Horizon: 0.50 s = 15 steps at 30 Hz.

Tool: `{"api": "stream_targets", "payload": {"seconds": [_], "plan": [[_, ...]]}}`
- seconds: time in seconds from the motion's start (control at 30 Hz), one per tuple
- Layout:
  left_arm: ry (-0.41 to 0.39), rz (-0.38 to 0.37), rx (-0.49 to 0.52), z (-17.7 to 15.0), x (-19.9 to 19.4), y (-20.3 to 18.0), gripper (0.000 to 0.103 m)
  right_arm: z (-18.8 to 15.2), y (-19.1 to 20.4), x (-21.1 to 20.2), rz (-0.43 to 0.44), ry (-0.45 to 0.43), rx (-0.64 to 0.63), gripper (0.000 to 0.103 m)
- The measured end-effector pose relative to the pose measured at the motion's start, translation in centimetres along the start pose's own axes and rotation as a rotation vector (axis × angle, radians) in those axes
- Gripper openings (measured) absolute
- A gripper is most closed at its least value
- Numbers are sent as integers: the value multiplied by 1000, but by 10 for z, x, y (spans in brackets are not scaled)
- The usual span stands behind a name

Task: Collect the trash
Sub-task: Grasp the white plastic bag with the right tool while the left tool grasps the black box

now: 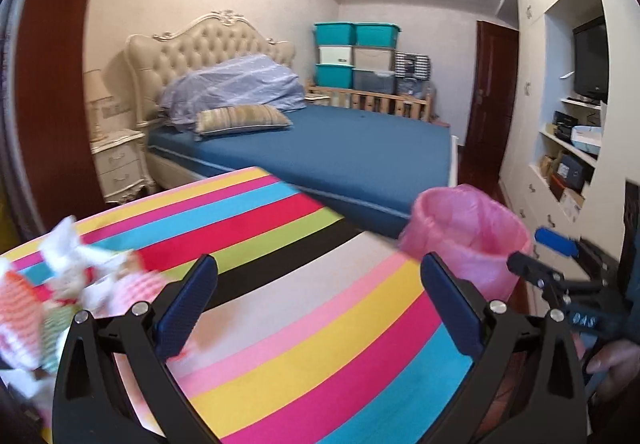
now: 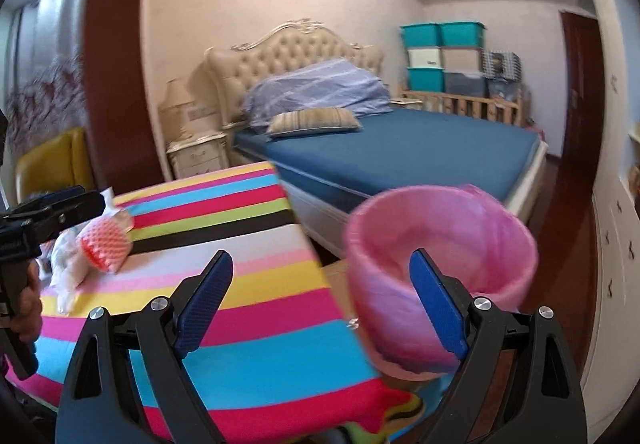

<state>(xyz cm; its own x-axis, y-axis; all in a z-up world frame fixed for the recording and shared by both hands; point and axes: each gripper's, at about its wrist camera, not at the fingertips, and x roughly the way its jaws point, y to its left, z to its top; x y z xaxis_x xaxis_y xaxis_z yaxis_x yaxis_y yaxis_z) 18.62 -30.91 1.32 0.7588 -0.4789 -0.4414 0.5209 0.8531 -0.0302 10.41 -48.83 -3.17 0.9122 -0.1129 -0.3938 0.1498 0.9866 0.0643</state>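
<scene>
Trash: crumpled white tissue and orange foam fruit nets lie on the striped cloth's left side.
Bin: pink-bagged round bin stands beside the table's right edge.
Jaws: left gripper and right gripper both wide, empty.
Advice: pinch one piece squarely, then lift.

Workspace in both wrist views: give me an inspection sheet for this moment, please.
Surface: striped tablecloth, bare in the middle.
Job's things: pink-lined bin past the table's right edge; crumpled wrappers and foam netting at the table's left.
Clutter: nothing seen beyond the trash.
Grippers: left gripper open, empty; right gripper open, empty, one finger in front of the bin.
Cables: nothing seen.
Surroundings: bed, nightstand, stacked storage boxes, television.
</scene>
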Motion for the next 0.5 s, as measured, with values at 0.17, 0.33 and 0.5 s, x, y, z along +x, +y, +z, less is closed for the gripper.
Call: {"api": "stream_targets", "payload": {"seconds": [0.17,0.33,0.5], "plan": [[1,119,-27,-33,-46,48,98,3,62,8,63,22,-69,85],[32,312,-59,-71,-92,95,98,-6,114,19,146,76,-101,85],[47,431,-92,-100,-131,140,98,-21,171,23,231,124,-175,84]]}}
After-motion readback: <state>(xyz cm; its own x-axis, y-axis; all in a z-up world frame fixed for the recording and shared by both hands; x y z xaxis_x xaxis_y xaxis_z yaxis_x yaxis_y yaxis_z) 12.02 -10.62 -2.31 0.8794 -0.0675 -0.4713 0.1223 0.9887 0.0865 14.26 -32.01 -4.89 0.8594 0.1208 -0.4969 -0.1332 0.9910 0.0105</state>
